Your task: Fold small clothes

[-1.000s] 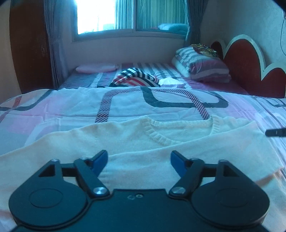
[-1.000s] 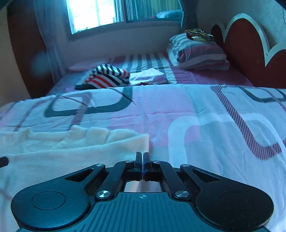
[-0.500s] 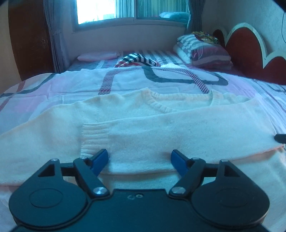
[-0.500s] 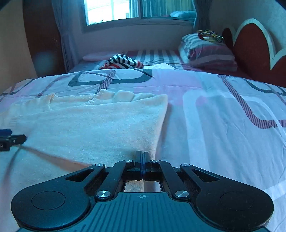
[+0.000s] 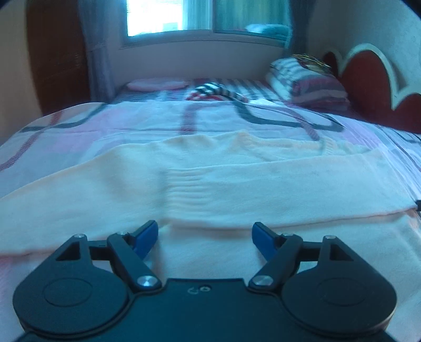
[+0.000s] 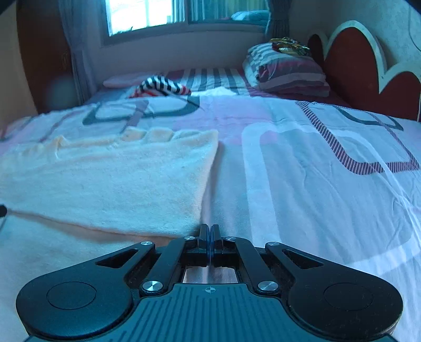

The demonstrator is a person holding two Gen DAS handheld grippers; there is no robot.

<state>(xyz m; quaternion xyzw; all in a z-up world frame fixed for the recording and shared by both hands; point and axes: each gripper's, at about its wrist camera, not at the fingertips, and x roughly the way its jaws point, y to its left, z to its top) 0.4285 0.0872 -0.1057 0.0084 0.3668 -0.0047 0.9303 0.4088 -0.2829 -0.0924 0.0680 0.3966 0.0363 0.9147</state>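
Observation:
A cream knit sweater (image 5: 210, 184) lies flat on the bed, neck toward the window. One sleeve is folded across its chest, the ribbed cuff (image 5: 184, 184) near the middle. My left gripper (image 5: 205, 234) is open and empty, just above the sweater's lower part. In the right wrist view the sweater (image 6: 110, 184) lies to the left. My right gripper (image 6: 209, 236) is shut with nothing between its fingers, at the sweater's right edge. A small dark bit of the other gripper (image 6: 2, 210) shows at the left edge.
The bed is covered by a pink and white patterned sheet (image 6: 315, 171). A striped folded garment (image 6: 160, 86) lies farther back. Striped pillows (image 6: 286, 71) sit by the red headboard (image 6: 368, 71) on the right. A window (image 5: 184, 15) is behind the bed.
Both grippers have pulled back toward the near edge of the bed. The folded sleeve and cuff came into view and now lie farther ahead of my left gripper.

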